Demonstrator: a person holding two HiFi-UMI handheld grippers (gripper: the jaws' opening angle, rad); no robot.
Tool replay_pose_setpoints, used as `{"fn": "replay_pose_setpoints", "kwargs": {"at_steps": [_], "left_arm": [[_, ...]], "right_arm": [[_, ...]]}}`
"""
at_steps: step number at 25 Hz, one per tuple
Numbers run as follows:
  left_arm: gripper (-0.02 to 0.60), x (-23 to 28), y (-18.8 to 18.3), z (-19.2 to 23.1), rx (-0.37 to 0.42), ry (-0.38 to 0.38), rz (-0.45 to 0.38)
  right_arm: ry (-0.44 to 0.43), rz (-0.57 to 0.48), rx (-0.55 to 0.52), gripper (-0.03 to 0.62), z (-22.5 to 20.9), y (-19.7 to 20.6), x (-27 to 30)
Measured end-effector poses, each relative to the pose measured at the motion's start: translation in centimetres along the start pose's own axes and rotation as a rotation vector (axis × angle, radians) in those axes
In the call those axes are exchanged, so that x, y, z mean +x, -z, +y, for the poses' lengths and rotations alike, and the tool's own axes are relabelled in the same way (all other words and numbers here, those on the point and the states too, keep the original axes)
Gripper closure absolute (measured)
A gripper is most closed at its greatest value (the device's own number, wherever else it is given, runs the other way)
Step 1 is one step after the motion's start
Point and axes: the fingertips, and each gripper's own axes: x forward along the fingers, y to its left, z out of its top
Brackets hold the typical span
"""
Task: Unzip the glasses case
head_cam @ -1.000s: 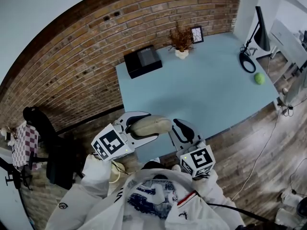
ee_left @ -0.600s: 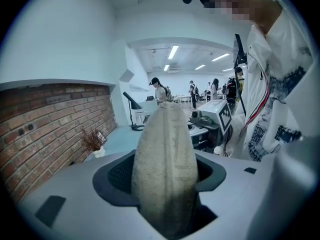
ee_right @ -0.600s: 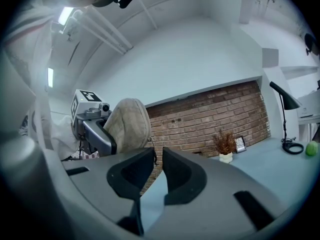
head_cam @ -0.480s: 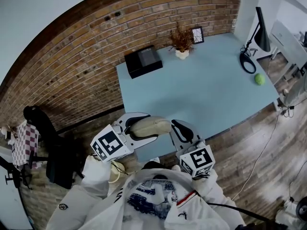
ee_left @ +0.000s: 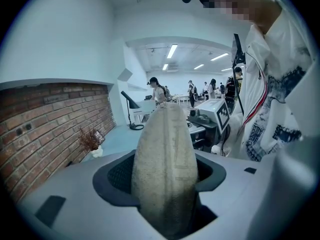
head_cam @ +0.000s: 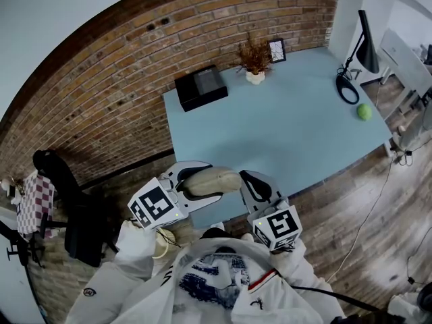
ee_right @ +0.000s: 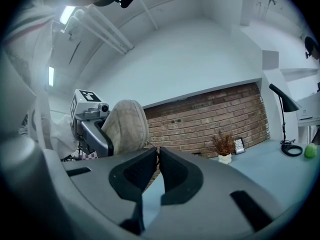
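Glasses case (head_cam: 214, 178) sits clamped lengthwise in our left tool (ee_left: 165, 174), held up over the near edge of the blue tabletop (head_cam: 290, 127). Our right tool (ee_right: 157, 153) has just been closing at the case's end, jaws almost touching; we cannot tell whether a zip pull lies between them.

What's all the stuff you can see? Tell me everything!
glasses case: 1, beige, in the left claw
table: 1, light blue, middle of head view
box: 1, black, table's far-left corner
dried plant: 1, brown, white pot, table's back edge
picture frame: 1, dark, beside the plant
lamp: 1, black, table's right end
ball: 1, green, near the lamp
left claw: 1, white, shut on the glasses case
right claw: 1, white, at the case's end; jaws just closed, nothing clearly between
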Motion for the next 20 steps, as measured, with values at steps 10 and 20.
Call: {"fn": "replay_pose_setpoints", "kwargs": {"at_steps": [10,20], "left_arm": [[0.288,0.4,0.6,0.2,-0.010,-0.004,0.018],[0.290,1.0,2.3,1.6,-0.034,-0.045,0.031]], "right_arm": [[0.036,0.018,-0.012,0.577,-0.6,0.4,0.3],[0.131,0.075,-0.081,0.577,-1.6,1.4,1.7]]}}
